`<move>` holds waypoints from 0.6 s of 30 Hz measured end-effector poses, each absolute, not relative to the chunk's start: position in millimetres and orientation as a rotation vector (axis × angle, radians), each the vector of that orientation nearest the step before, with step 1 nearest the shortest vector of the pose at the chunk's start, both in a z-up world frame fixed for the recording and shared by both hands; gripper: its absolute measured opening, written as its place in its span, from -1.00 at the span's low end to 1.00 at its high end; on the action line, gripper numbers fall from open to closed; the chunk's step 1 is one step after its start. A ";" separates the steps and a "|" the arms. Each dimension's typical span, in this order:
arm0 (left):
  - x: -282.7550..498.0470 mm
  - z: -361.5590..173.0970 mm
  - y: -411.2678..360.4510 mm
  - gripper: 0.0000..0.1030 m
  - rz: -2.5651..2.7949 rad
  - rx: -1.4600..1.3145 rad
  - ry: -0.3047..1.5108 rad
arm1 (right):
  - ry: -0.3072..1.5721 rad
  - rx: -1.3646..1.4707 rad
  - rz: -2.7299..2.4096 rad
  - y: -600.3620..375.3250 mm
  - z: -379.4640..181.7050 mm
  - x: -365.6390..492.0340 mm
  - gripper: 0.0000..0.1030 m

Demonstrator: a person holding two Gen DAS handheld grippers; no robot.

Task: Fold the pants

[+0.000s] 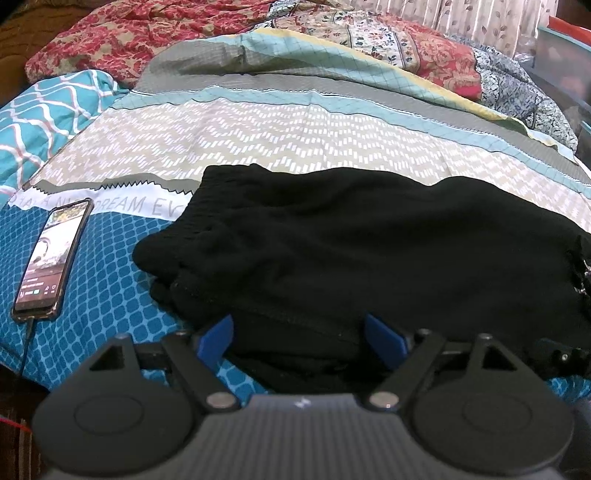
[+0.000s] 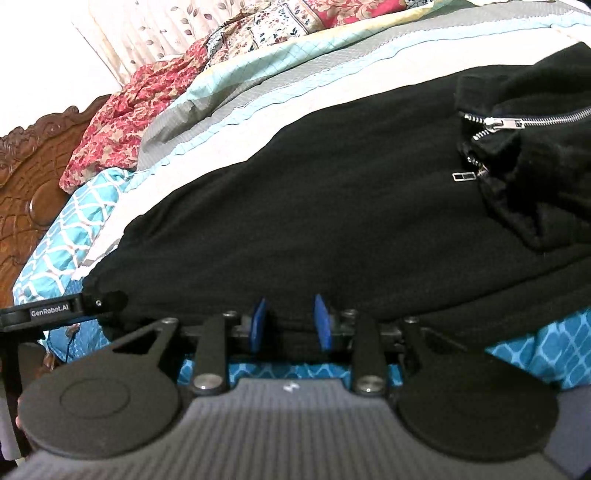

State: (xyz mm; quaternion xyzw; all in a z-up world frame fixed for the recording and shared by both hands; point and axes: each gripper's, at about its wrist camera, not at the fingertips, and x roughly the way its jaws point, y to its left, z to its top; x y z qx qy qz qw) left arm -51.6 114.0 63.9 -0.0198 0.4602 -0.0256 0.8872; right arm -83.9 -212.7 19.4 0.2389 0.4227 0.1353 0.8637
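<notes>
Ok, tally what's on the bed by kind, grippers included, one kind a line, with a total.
Black garment (the pants, zipper showing): 1
Phone, screen lit, cable plugged in: 1
Red floral cloth, bunched at the far edge: 1
Grippers: 2, left gripper, right gripper
Total: 5

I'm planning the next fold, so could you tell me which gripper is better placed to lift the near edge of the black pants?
Probably right. The right gripper already brackets the black pants' near edge narrowly, whereas the left gripper stands wide open.
</notes>
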 end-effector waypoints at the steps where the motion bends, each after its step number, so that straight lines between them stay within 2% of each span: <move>1: -51.5 63.8 114.0 0.60 -0.052 -0.042 0.958 | 0.886 0.503 0.285 -213.8 19.2 -84.0 -0.37; 9: -51.3 64.1 115.5 0.61 -0.050 -0.048 0.961 | 0.885 0.510 0.303 -226.0 17.1 -86.2 -0.37; 15: -71.6 85.9 152.6 0.61 -0.113 -0.250 0.845 | 0.885 0.508 0.300 -227.6 17.3 -86.2 -0.37; 18: -83.5 93.9 187.2 0.77 -0.091 -0.375 0.789 | 0.886 0.501 0.295 -226.9 17.7 -86.1 -0.37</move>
